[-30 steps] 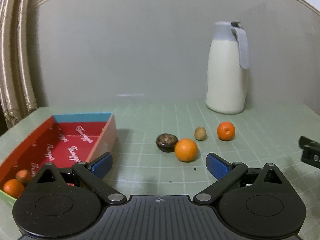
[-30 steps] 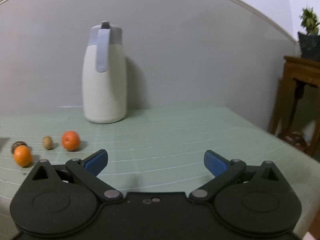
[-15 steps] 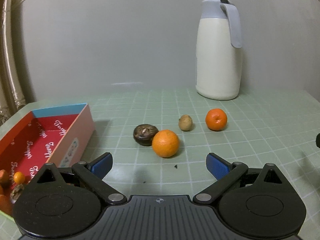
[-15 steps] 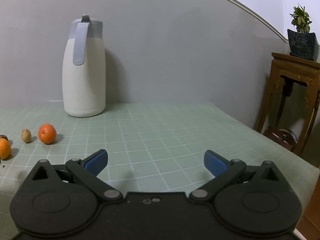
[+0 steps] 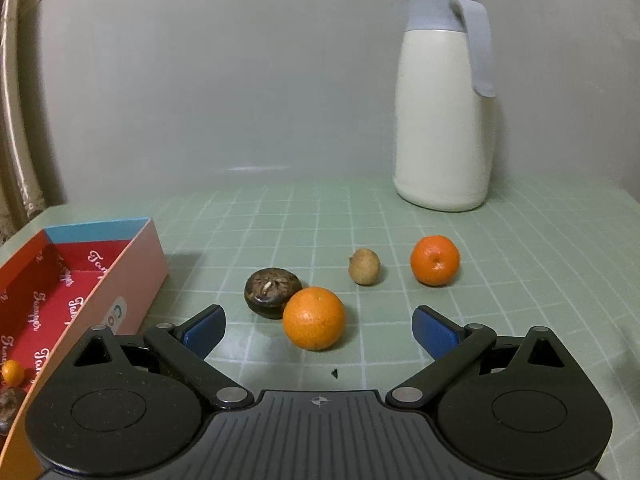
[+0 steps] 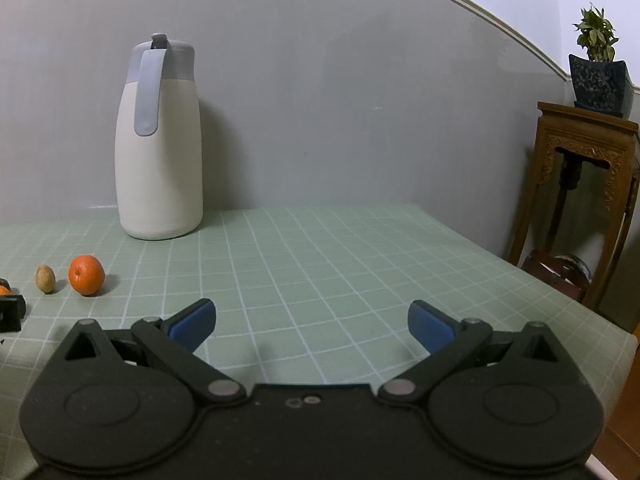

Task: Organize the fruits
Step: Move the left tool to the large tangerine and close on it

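Observation:
In the left wrist view my left gripper (image 5: pixel 318 330) is open and empty, with a large orange (image 5: pixel 314 318) lying between its fingertips on the green mat. A dark brown fruit (image 5: pixel 272 292) touches the orange behind it. A small tan fruit (image 5: pixel 363 266) and a second orange (image 5: pixel 435 260) lie farther right. A red box (image 5: pixel 132 264) at the left holds a small orange fruit (image 5: pixel 13 372). In the right wrist view my right gripper (image 6: pixel 312 324) is open and empty over bare mat; the tan fruit (image 6: pixel 45 278) and the orange (image 6: pixel 86 275) lie far left.
A white jug with a grey lid (image 5: pixel 442 120) stands at the back by the wall, also seen in the right wrist view (image 6: pixel 158 148). The table's right edge (image 6: pixel 580 304) drops off beside a carved wooden stand (image 6: pixel 580 184) with a potted plant (image 6: pixel 598 68).
My left gripper has moved forward and right, bringing the large orange closer between its fingers and pushing the box toward the left edge. My right gripper's view has swung a little.

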### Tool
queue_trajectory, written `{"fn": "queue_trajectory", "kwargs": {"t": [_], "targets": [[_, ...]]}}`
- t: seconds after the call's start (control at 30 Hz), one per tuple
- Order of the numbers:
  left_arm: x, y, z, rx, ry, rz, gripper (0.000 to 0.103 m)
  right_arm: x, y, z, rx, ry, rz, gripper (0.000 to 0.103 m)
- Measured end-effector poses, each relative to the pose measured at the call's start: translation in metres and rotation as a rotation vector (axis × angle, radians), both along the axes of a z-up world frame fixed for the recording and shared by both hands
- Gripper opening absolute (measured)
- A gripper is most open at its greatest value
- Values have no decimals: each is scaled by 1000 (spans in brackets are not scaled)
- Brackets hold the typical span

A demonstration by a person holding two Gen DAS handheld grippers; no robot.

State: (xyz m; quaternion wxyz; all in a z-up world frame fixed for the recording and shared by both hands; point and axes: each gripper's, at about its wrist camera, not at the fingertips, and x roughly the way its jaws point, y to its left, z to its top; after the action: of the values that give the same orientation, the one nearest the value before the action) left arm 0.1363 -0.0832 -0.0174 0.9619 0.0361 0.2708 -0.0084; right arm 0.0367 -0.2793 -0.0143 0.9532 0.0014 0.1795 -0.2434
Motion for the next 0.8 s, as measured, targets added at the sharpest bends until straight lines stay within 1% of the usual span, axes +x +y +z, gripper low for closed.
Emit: {"fn": "queue_trajectory", "kwargs": {"t": [0.2,0.3,0.33,0.43,0.5,0.67,0.73,0.8], "targets": [[15,-2,-7,-1,32,20,97,1,-2,1,12,1,9,103],[21,-3,-11,-8,57,17,81,2,-3,0,19,2,14,103],[24,-3,-13,-12,72,17,79,2,-3,0,23,2,16,103],[29,-1,-17,-27,97,31,77,4,-2,-1,24,6,21,103],[32,-1,-18,-36,107,32,70,5,-1,-2,25,7,24,103],[33,-3,-18,-31,103,23,65,6,-1,-3,32,11,28,103],[33,-3,-19,-38,100,7,54,7,-2,-3,33,13,30,103],[32,-5,-18,-30,97,0,52,8,-1,-3,34,14,32,103]]}}
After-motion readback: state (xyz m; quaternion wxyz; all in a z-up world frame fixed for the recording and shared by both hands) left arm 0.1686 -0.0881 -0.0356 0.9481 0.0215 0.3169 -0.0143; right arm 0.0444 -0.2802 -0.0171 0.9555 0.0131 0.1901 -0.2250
